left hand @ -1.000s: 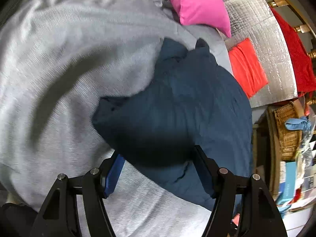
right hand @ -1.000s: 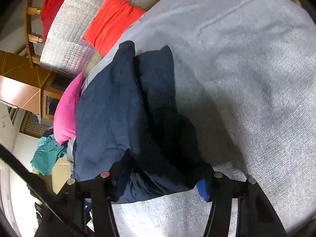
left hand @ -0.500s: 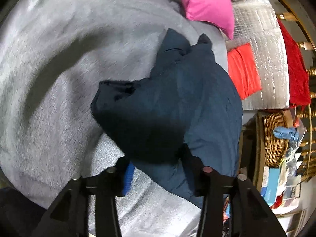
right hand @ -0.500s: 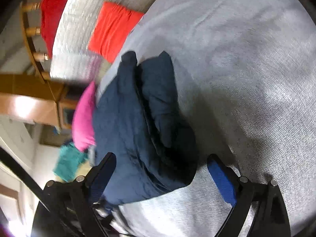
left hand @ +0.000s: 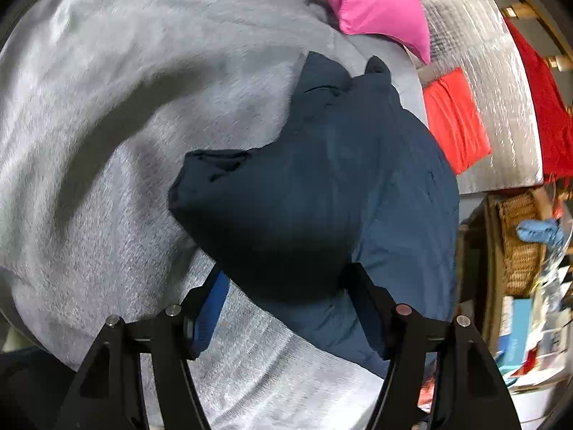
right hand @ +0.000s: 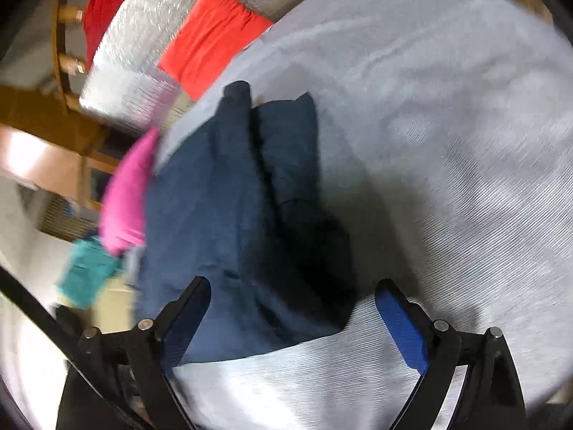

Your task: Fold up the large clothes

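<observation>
A dark navy garment [left hand: 322, 193] lies bunched and partly folded on a grey bed cover [left hand: 107, 125]. It also shows in the right wrist view [right hand: 232, 222]. My left gripper [left hand: 286, 308] is open, its blue-padded fingers [left hand: 209, 313] straddling the near lump of the garment without pinching it. My right gripper [right hand: 290, 319] is open wide and empty, just above the garment's near edge; its blue pad [right hand: 403, 329] hangs over the grey cover [right hand: 447, 179].
A pink pillow [left hand: 376, 3] lies at the bed's far end. A red cloth [left hand: 454, 118] rests on a silver foil mat [left hand: 501, 89]. A wicker basket [left hand: 519, 243] and clutter stand at the right. A teal cloth [right hand: 86, 272] lies beside the bed.
My right gripper has let go of the garment's edge, opened wide and pulled back. My left gripper has stayed open around the near lump. The garment has settled on the cover.
</observation>
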`<state>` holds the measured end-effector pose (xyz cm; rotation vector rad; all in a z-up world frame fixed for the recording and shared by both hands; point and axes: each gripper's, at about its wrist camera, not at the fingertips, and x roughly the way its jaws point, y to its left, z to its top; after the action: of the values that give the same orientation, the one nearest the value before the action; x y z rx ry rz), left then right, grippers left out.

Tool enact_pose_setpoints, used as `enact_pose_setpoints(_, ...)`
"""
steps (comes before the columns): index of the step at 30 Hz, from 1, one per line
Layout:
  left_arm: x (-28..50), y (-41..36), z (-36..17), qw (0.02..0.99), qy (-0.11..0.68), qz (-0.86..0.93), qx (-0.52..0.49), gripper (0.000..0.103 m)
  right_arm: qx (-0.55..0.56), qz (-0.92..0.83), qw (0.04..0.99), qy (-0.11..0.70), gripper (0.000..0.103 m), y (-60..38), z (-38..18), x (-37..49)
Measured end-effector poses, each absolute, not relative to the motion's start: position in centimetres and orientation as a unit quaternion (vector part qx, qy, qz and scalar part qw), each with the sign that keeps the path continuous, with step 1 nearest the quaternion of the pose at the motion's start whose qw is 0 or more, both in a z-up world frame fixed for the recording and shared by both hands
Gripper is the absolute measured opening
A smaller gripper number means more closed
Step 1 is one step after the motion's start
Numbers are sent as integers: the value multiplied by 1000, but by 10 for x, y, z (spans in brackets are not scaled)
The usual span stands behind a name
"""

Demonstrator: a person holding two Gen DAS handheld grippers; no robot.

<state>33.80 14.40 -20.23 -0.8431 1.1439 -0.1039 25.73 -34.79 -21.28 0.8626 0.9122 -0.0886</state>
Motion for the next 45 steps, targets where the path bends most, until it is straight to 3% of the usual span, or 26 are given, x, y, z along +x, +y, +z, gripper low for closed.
enact_pose_setpoints(1,340,140,-200,765,522,-44,-375,70,394,-43,811,431,93,-346,-214,259)
enact_pose_setpoints(4,346,127,-197,787,514,-35,-340,70,357,-49,811,461,75,-335,-221,270)
enact_pose_setpoints(6,346,122,-192,796,504,-46,-333,51,344,-34,817,462,44,-329,-219,275)
enact_pose_setpoints(7,345,120,-189,800,501,-45,-326,42,343,-27,818,460,40,-328,-217,276)
enact_pose_setpoints(8,343,119,-184,809,494,-45,-316,32,333,-30,823,458,30,-326,-214,275)
enact_pose_setpoints(9,342,118,-181,812,491,-48,-311,30,334,-26,825,455,23,-327,-212,272)
enact_pose_setpoints(14,320,112,-158,832,491,-58,-251,21,308,-18,840,446,17,-325,-192,250)
enact_pose_setpoints(20,291,119,-164,823,510,-80,-237,23,259,-39,850,457,16,-309,-182,215)
enact_pose_setpoints(25,300,118,-174,808,526,-67,-259,32,269,-57,832,482,26,-312,-195,222)
enact_pose_setpoints(30,291,133,-164,813,521,-44,-255,48,298,-88,836,453,62,-329,-188,205)
enact_pose_setpoints(32,280,142,-155,823,501,-31,-267,59,297,-104,850,422,73,-333,-172,200)
enact_pose_setpoints(34,274,149,-147,833,484,-16,-269,65,293,-101,864,397,74,-331,-160,195)
enact_pose_setpoints(37,273,155,-135,843,470,-10,-263,65,271,-48,882,382,74,-323,-136,204)
enact_pose_setpoints(43,301,152,-92,872,437,-13,-222,69,208,-11,881,424,74,-315,-114,299)
enact_pose_setpoints(45,333,145,-85,878,433,-22,-203,80,211,-9,866,453,74,-322,-128,335)
